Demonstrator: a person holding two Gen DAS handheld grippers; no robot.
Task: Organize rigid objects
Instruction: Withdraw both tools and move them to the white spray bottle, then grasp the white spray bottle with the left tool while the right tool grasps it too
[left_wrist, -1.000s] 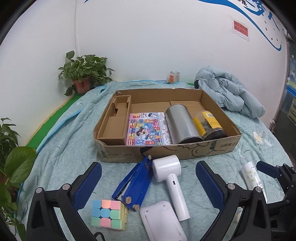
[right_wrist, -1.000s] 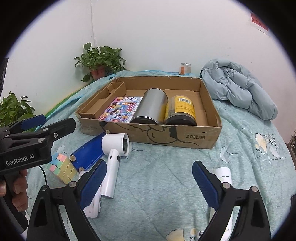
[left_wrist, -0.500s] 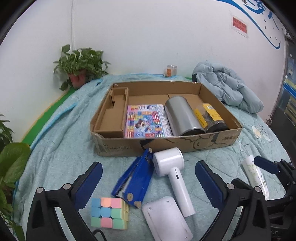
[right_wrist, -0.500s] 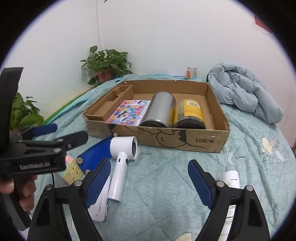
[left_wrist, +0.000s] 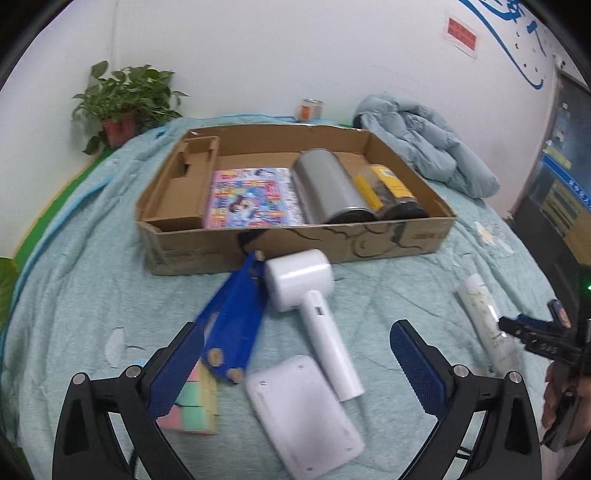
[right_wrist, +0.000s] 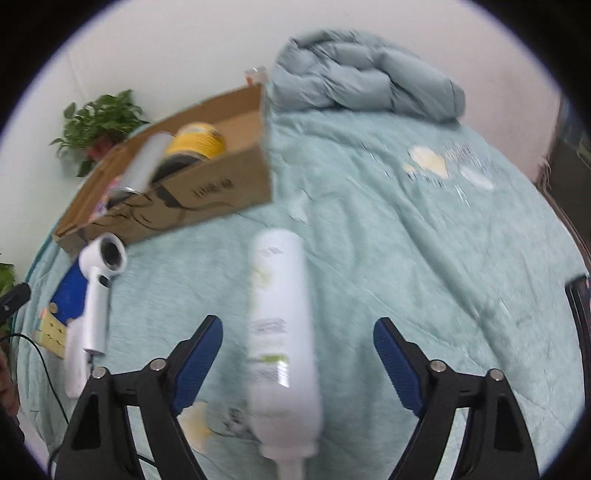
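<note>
1. Since half a second ago the right gripper has swung away from the cardboard box and now points down at the white tube; the right view is blurred. The left gripper has eased forward a little over the loose items
2. Right jaws wide open, the tube lying lengthwise between them, nearer the left-hand pad, not touched as far as I can tell. Left jaws also wide open, empty
3. Bed quilt carries the loose items: tube well off to the right, white hair dryer and blue stapler just in front of the box, colour cube and flat white pad nearest the left gripper
4. Box already holds a book, a metal tin and a yellow-label jar; space free along its back
5. Step in hand (judged): reaching for the tube
6. Next: centre the jaws on the tube, lower, close across its width, carry to the box
</note>
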